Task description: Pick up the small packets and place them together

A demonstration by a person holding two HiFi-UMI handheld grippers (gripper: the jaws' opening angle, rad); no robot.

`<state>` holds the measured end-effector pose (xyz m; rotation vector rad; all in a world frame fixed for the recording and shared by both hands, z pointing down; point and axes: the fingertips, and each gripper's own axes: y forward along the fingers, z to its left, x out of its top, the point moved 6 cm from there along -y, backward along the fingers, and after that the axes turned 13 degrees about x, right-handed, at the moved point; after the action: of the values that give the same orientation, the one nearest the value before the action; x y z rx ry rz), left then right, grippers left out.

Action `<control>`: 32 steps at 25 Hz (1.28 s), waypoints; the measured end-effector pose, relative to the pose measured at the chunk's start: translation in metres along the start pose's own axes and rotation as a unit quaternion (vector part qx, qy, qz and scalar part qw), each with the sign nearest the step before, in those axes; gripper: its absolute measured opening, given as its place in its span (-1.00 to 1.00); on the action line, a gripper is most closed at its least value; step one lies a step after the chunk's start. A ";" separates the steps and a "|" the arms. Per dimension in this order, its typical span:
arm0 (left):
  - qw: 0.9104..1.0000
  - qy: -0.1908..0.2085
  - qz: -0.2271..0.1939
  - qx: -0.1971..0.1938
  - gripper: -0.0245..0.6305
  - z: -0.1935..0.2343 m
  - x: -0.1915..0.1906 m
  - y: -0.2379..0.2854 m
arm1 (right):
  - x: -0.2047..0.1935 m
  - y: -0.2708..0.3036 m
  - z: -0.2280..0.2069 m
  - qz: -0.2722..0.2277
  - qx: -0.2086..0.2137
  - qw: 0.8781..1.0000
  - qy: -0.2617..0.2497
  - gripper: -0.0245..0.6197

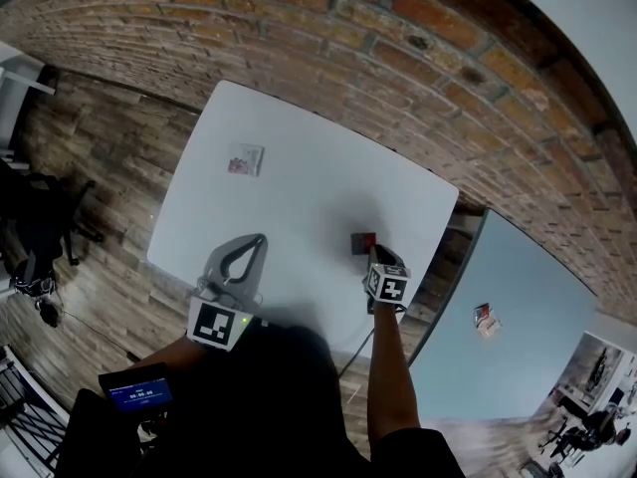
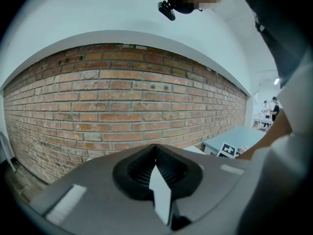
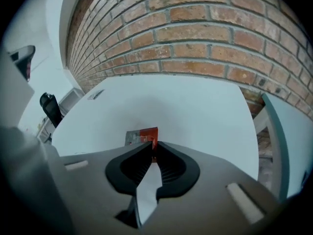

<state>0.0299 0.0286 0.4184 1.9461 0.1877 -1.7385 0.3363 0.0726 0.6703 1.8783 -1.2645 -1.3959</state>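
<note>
R gripper (image 3: 152,147) view: jaws pinched on near edge of red packet (image 3: 142,134), lying on white table (image 3: 195,106). Head view only: pale packet (image 1: 245,158) well apart, far L of same table; third packet (image 1: 486,320) on blue table (image 1: 518,357). L gripper (image 2: 155,156) view: jaws together, nothing between, facing brick wall (image 2: 122,102)

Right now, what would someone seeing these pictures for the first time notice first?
The right gripper stands out first: its jaws are pinched on the edge of a small red and grey packet near the right edge of the white square table. A second small pale packet lies alone at the table's far left, and the left gripper is shut and empty at the near edge.
</note>
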 end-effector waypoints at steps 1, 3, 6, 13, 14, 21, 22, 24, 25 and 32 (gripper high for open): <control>1.000 0.000 -0.002 -0.001 -0.93 0.000 0.001 0.000 | -0.004 -0.002 0.002 -0.004 0.006 1.000 0.016 -0.83; 1.000 -0.001 -0.005 -0.004 -0.93 -0.001 0.001 -0.001 | -0.012 -0.007 0.007 -0.015 0.016 0.999 0.036 -0.84; 1.000 -0.005 -0.006 -0.006 -0.93 -0.002 0.001 -0.003 | -0.020 -0.016 0.013 -0.055 0.021 0.996 0.073 -0.87; 0.999 0.025 -0.019 -0.022 -0.93 -0.005 0.004 -0.008 | -0.034 -0.041 0.005 -0.204 -0.009 0.949 0.238 -0.89; 0.999 0.029 -0.024 -0.025 -0.93 -0.007 0.006 -0.009 | -0.038 -0.041 0.004 -0.204 -0.013 0.949 0.242 -0.89; 0.999 0.021 -0.031 -0.023 -0.93 -0.005 0.007 -0.015 | -0.043 -0.041 0.015 -0.137 -0.042 0.980 0.138 -0.65; 0.999 0.022 -0.029 -0.023 -0.93 -0.004 0.006 -0.017 | -0.040 -0.041 0.018 -0.119 -0.037 0.988 0.095 -0.61; 0.999 0.020 -0.029 -0.023 -0.93 -0.004 0.005 -0.018 | -0.031 -0.038 0.022 -0.067 -0.018 0.998 -0.003 -0.49; 0.999 0.018 -0.030 -0.023 -0.93 -0.004 0.005 -0.019 | -0.026 -0.034 0.023 -0.039 -0.008 0.998 -0.050 -0.45; 0.999 0.009 -0.031 -0.014 -0.93 -0.003 0.004 -0.023 | 0.002 -0.008 0.016 0.169 0.025 0.933 -0.316 -0.55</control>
<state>0.0232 0.0482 0.4082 1.9543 0.2803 -1.7484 0.3245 0.0768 0.6575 1.1723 -1.8286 -1.8439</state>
